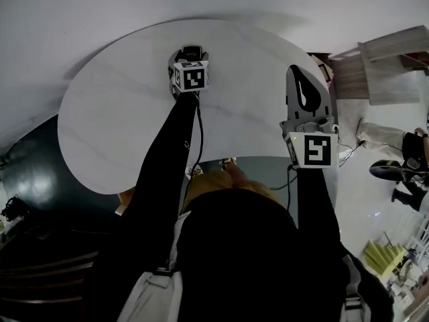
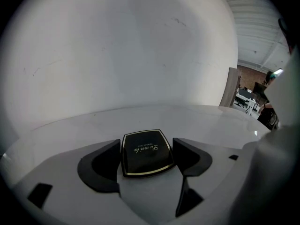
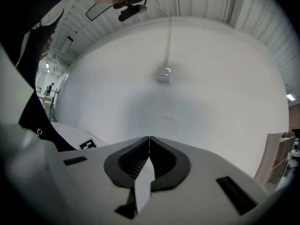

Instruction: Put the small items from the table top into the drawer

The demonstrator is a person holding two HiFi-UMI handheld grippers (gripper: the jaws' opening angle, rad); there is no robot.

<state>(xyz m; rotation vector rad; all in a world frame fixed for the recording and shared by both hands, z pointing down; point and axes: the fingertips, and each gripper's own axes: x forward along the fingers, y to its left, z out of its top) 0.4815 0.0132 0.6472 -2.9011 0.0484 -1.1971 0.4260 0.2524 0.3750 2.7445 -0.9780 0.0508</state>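
A small black square case (image 2: 145,153) with a gold rim and gold lettering lies flat on the white round table (image 1: 120,113). My left gripper (image 2: 146,146) is tilted down over it, and the case sits between its open jaws. The pads stand close beside its edges. In the head view this left gripper (image 1: 191,51) is at the table's far middle. My right gripper (image 3: 149,142) is shut, its ribbed pads meeting with nothing between them. It points at the white wall. In the head view the right gripper (image 1: 299,72) hovers at the table's right edge.
A white wall curves behind the table, with a small box and cable (image 3: 163,74) mounted on it. Wooden shelving (image 1: 395,59) stands at the right, and another person's legs (image 1: 395,159) are beyond it. Dark floor (image 1: 33,173) lies to the table's left.
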